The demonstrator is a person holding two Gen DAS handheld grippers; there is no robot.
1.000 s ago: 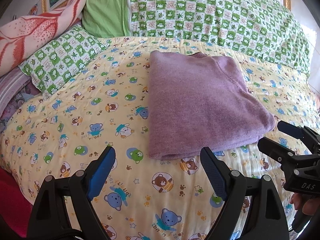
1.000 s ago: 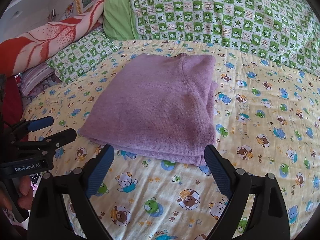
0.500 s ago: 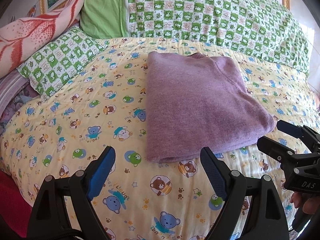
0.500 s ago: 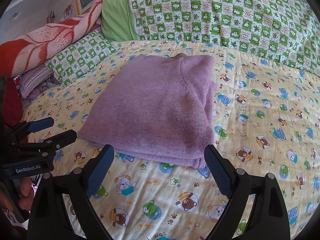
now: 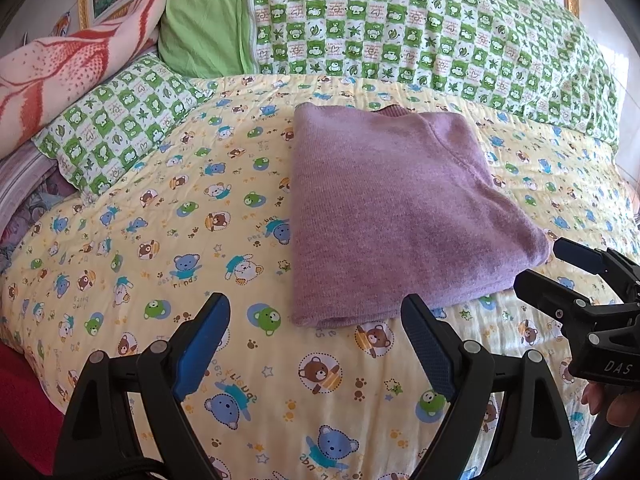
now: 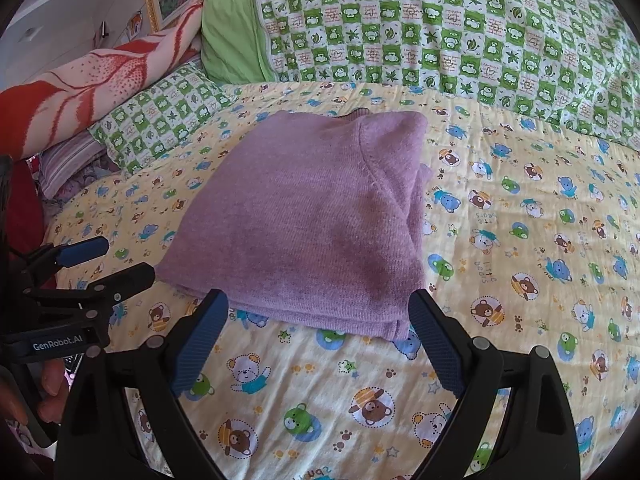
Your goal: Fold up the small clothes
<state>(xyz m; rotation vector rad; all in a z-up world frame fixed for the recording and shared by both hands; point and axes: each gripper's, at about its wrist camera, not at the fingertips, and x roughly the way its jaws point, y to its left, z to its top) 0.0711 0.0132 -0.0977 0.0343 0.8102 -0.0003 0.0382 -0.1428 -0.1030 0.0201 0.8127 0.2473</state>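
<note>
A purple knit sweater [image 5: 392, 216] lies folded into a neat rectangle on the yellow bear-print bedsheet [image 5: 168, 248]; it also shows in the right wrist view [image 6: 312, 224]. My left gripper [image 5: 316, 340] is open and empty, hovering just short of the sweater's near left corner. My right gripper [image 6: 320, 340] is open and empty, just short of the sweater's near edge. Each gripper shows in the other's view, the right one [image 5: 560, 272] at the sweater's near right corner, the left one [image 6: 108, 264] at its near left corner.
Green checked pillows [image 5: 420, 28] and a plain green pillow [image 5: 200, 20] line the headboard. A smaller checked pillow [image 5: 116, 120] and a red-and-white blanket [image 5: 68, 64] lie at the left. The bed edge drops off at the lower left [image 5: 20, 400].
Both grippers have drawn back slightly from the folded sweater, which now sits a little farther from the fingertips. The sweater itself has not moved. Both stay open.
</note>
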